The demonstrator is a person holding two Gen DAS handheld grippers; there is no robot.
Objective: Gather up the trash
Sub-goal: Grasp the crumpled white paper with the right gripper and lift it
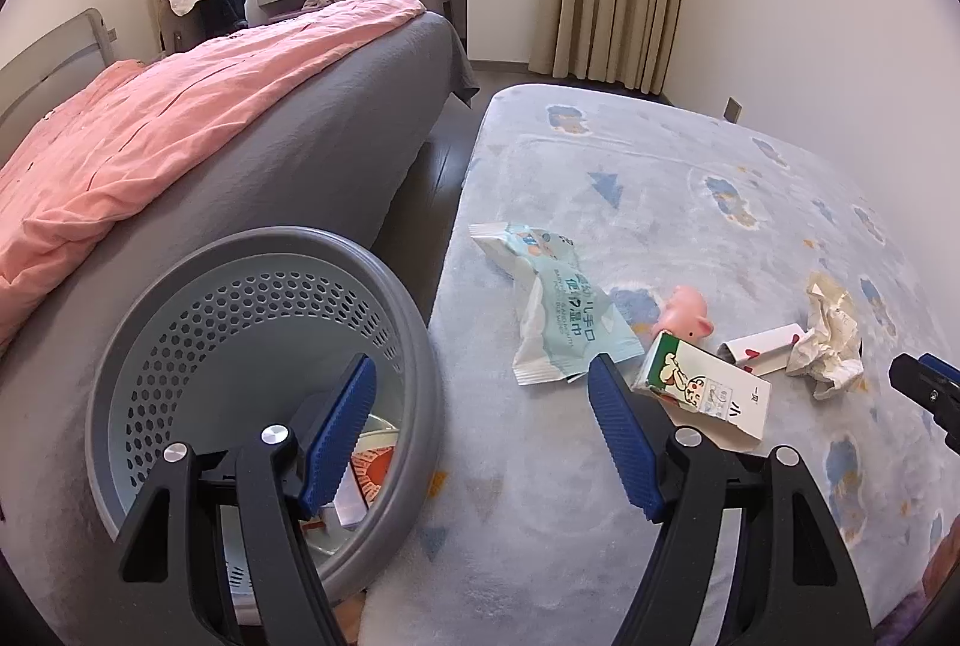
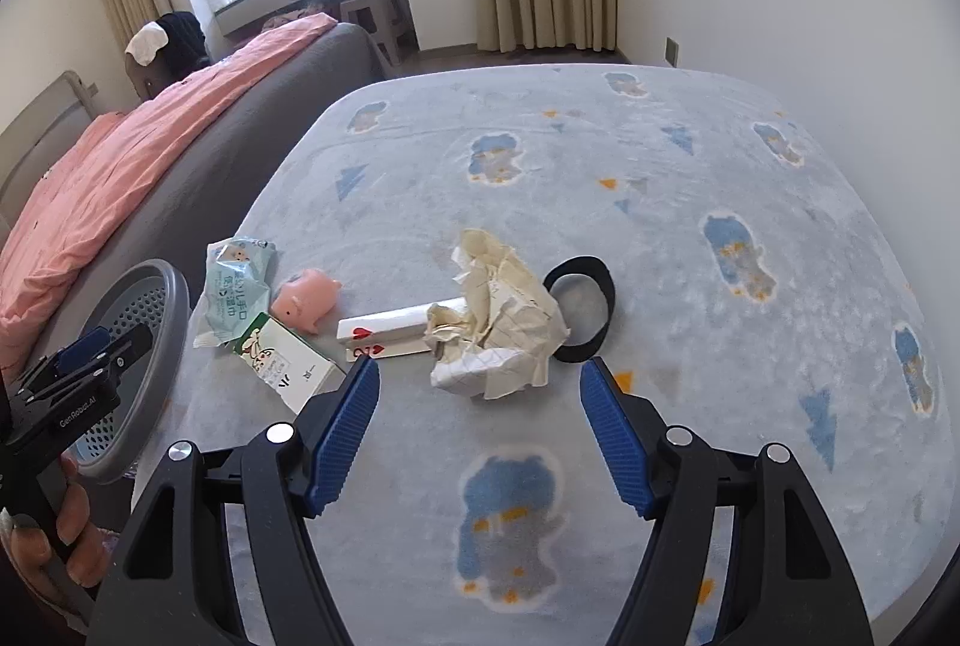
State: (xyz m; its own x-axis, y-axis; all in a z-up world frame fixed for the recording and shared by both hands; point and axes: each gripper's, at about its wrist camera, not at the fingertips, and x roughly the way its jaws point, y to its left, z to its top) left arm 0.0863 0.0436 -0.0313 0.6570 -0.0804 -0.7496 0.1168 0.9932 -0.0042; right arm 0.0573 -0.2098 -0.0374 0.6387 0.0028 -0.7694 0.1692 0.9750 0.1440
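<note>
Trash lies on a pale blue rug (image 2: 600, 153). In the right wrist view, crumpled paper (image 2: 498, 322) sits just ahead of my open right gripper (image 2: 479, 367), which has nothing between its fingers. Left of the paper lie a playing-card box (image 2: 390, 334), a small carton (image 2: 288, 358) and a wet-wipe packet (image 2: 234, 286). In the left wrist view, my left gripper (image 1: 483, 370) is open and holds nothing. Its left finger hangs over the grey basket (image 1: 420, 346) and its right finger is near the carton (image 1: 702, 388). The wipe packet (image 1: 558, 310) lies just beyond.
A pink pig toy (image 2: 303, 301) lies among the trash, and a black ring (image 2: 579, 310) lies behind the paper. The basket holds some wrappers (image 1: 372, 466). A bed with a pink quilt (image 1: 180, 105) runs along the left. A hand (image 2: 60, 526) holds the left gripper.
</note>
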